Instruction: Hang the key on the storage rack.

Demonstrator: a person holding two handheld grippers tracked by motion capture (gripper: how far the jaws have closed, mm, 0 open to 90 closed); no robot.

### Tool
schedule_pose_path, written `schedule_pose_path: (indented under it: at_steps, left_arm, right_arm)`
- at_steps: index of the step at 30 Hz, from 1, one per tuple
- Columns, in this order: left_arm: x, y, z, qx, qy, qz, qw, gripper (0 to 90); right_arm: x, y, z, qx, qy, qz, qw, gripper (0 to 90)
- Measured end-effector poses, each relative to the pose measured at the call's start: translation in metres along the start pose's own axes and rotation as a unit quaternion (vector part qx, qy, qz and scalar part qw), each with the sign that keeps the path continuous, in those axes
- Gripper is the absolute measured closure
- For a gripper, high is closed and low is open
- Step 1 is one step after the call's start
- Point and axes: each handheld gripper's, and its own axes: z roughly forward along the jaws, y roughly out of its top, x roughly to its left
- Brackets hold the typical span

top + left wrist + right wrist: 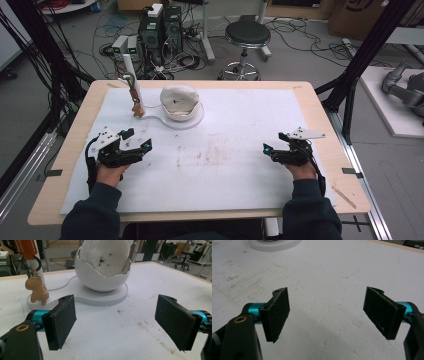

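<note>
Both pairs of fingers released, resting low on the tabletop with nothing between them

The left gripper (117, 322) holds its flat black fingers (61, 321) spread wide and empty; straight ahead between them, a little way off, sits the fluffy white plush toy (107, 255) nested in a glossy white cracked-eggshell bowl (100, 280) on a flat white foam base (110, 298); just left of it a tan leather horse-shaped keyring (37, 290) hangs against a white post; the right gripper (327, 312) is likewise spread over bare, scuffed white foam sheet (324, 270), well apart from the bowl; judged from the high view, the left gripper (137, 145) is the nearer to the toy (179, 97), the right gripper (272, 145) farther; the pale wooden tabletop (80, 125) frames the sheet.
</note>
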Motion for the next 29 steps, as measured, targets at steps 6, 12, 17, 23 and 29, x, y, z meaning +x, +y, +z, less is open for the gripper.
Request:
schedule_pose_path:
  at_steps: [6, 12, 17, 23, 29]
  left_arm:
    - [0.0025, -0.0005, 0.0015, 0.003, 0.004, -0.001, 1.0000, 17.0]
    - [0.0021, -0.0006, 0.0031, 0.006, 0.004, 0.001, 1.0000, 17.1]
    - [0.0035, -0.0009, 0.0028, 0.005, 0.004, -0.001, 1.0000, 17.3]
    - [0.0054, -0.0015, 0.0022, 0.005, 0.005, -0.006, 1.0000, 17.8]
    - [0.0053, -0.0017, 0.0019, 0.005, 0.005, -0.005, 1.0000, 17.8]
  right_arm:
    - [-0.0005, -0.0010, -0.0016, 0.002, 0.000, 0.004, 1.0000, 21.5]
    - [-0.0011, -0.0025, -0.0038, 0.002, -0.001, 0.007, 1.0000, 21.5]
    - [-0.0013, -0.0026, -0.0036, 0.002, -0.001, 0.004, 1.0000, 21.5]
    - [-0.0019, -0.0025, -0.0028, 0.002, 0.001, 0.006, 1.0000, 21.5]
    - [-0.0028, -0.0024, -0.0024, 0.001, 0.000, 0.007, 1.0000, 21.5]
